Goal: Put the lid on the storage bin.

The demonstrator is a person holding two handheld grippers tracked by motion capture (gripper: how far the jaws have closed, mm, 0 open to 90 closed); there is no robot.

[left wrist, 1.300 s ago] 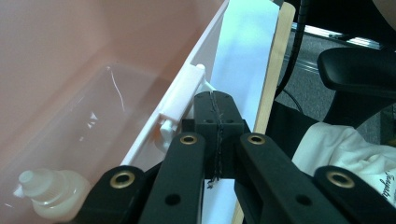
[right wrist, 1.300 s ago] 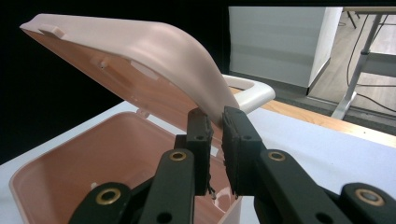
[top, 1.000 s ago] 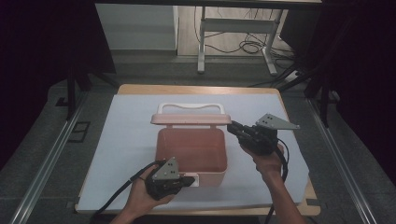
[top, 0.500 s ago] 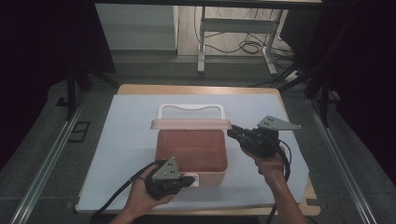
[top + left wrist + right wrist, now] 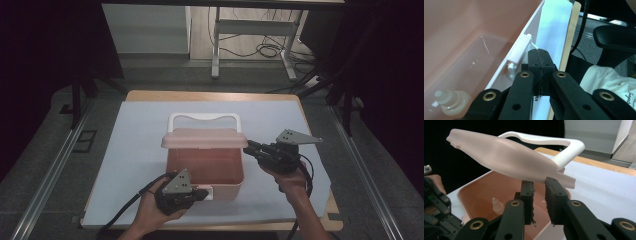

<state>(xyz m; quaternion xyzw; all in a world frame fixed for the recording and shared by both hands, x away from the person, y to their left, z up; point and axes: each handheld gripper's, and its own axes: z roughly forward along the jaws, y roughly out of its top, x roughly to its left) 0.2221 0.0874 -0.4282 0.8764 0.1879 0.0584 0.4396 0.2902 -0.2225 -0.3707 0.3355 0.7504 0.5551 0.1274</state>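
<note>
The lid (image 5: 205, 138) of the pink box (image 5: 206, 170) is standing raised on its far hinge, and from our right gripper (image 5: 539, 182) it is lying directly ahead and just above the jaw tips, its near edge brushing the tops of the two pads in the right gripper view. The lid's long axis is running across the jaws, side to side, with the white handle (image 5: 549, 141) arching behind it. Our right gripper's jaws have just been opening; they are now standing apart with a gap between them and are not pinching the lid, whose edge is sitting over them rather than between them. Our left gripper (image 5: 192, 194) is clenched tight, pad against pad, right beside the white latch (image 5: 519, 53) on the box's near wall; we cannot tell whether any part of the latch is caught in the seam. The box is sitting between our two hands on the white mat (image 5: 135, 150), a small bottle (image 5: 450, 103) lying inside. The right hand is the nearer one to the lid, so we judge that any further swing of the lid depends on that gripper pushing up and away from under the edge.
</note>
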